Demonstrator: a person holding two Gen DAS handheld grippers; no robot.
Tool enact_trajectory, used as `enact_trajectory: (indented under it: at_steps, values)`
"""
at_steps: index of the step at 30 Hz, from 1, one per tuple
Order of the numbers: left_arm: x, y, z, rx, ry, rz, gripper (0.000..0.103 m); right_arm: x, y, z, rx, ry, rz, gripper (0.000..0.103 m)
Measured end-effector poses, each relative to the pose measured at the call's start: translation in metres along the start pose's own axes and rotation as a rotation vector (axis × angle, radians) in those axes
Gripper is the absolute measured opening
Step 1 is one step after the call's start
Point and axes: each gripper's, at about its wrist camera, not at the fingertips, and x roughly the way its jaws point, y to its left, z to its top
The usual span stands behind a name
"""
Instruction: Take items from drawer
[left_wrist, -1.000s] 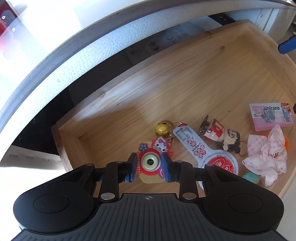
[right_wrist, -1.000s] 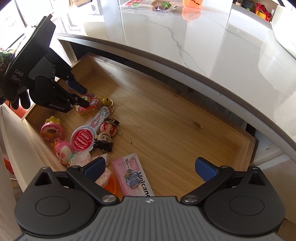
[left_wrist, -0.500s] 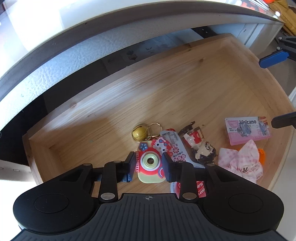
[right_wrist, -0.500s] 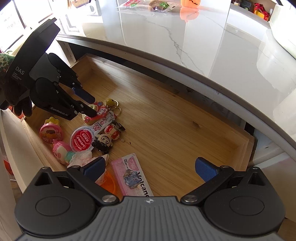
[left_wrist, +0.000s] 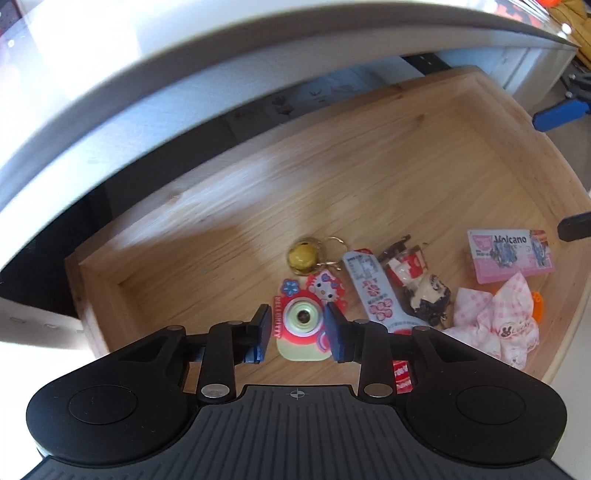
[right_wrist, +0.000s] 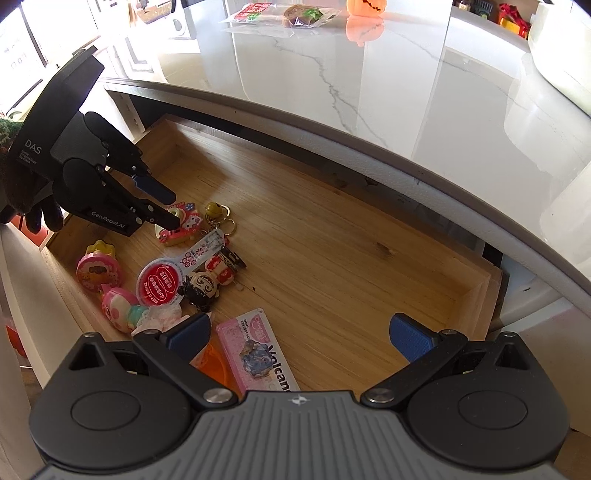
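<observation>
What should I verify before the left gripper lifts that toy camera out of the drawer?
1. Left gripper straddles the toy camera: ok.
2. Pads pressing on the toy: not ok, a gap shows at one pad.
3. Bell keyring separate from the toy: cannot tell.
4. Right gripper open, empty and well away from the left: ok.
5. Drawer pulled out far enough for a straight lift: ok.
</observation>
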Motion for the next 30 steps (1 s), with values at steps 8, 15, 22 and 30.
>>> enact_trajectory:
  at_steps: [8,15,22,30]
  values:
    - [0.022,-0.022,-0.002,0.011,0.003,-0.037,0.036,0.001,0.001,0.0,-0.001,0.006,-0.002,0.103]
    - [0.044,-0.027,0.008,-0.002,0.018,-0.051,0.035,0.002,0.002,0.0,-0.002,0.012,0.001,0.103]
    - [0.045,-0.033,0.014,0.002,0.047,-0.1,0.037,-0.003,0.002,0.002,0.012,-0.009,0.023,0.103]
    - [0.052,-0.036,0.024,0.001,0.03,-0.139,0.038,-0.006,0.004,0.003,0.004,-0.015,0.019,0.103]
